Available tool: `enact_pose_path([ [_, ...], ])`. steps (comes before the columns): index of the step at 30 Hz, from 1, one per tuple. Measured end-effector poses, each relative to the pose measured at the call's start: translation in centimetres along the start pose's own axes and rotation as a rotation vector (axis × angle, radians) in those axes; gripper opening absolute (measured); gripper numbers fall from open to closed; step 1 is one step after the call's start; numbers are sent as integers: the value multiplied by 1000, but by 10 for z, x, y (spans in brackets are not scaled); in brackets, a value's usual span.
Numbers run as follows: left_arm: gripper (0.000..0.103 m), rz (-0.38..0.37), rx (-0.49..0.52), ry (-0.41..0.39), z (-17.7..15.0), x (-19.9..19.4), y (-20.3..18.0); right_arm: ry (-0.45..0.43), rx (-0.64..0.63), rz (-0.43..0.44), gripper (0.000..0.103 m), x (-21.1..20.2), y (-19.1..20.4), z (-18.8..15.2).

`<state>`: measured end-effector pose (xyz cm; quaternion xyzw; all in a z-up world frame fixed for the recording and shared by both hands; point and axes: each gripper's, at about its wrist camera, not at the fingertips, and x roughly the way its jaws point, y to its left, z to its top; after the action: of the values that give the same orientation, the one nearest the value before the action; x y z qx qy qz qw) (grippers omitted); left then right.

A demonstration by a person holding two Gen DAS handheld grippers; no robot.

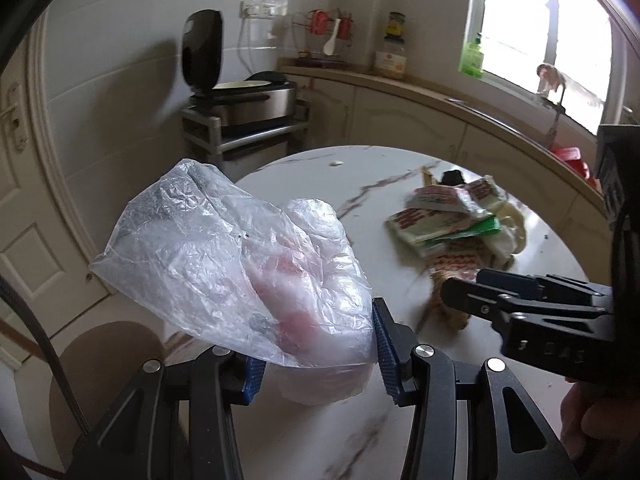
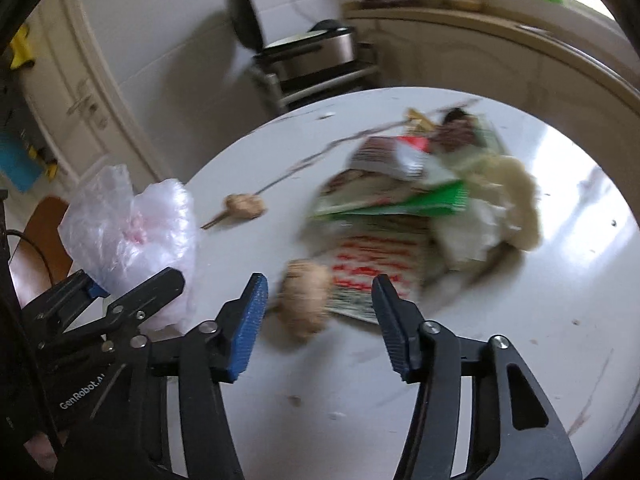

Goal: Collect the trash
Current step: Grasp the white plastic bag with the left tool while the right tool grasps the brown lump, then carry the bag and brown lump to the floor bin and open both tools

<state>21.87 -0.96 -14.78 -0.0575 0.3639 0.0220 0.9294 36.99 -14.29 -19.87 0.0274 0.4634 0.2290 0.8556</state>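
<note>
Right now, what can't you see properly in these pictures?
- Right wrist view: motion blur smears the trash pile; wrapper print is unreadable.
- Left wrist view: the crinkled plastic bag clouds the pink thing inside.
- Left wrist view: the right tool hides the pile's near edge.

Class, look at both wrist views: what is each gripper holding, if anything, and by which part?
The left gripper holds the crumpled clear plastic bag by its bunched lower end. The right gripper holds nothing; its jaws stand open.

We count one clear plastic bag (image 2: pixel 128 224), one heap of crumpled wrappers (image 2: pixel 404 216) whose pieces blur together beyond counting, two tan lumps (image 2: pixel 306 300) on sticks, one round table (image 2: pixel 520 360), and two hand-held grippers: left hand-held gripper (image 1: pixel 320 356), right hand-held gripper (image 2: pixel 320 320).
</note>
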Motion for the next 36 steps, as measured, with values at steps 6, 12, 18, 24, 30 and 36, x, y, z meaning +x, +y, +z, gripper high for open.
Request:
enact_pose_path([
  [6,43,3,-10,-4,-2,-9,8,49,-73,-55,30,24,19,-6],
  [12,43,-26,3,-7,-4,-14,0,8,-39,-12,29,3,11,-13],
  [18,43,-57,45,-22,-2,-28,-26,-48,29,-7,29,-35,-15,-19],
  [24,43,-115,124,-27,-1,-38,-76,-117,127,-40,29,-77,-62,-34],
  [30,43,-196,218,-36,1,-42,-142,-188,240,-99,29,-127,-122,-62],
  [36,43,-306,307,-16,-6,-30,-214,-242,373,-178,29,-174,-192,-101],
])
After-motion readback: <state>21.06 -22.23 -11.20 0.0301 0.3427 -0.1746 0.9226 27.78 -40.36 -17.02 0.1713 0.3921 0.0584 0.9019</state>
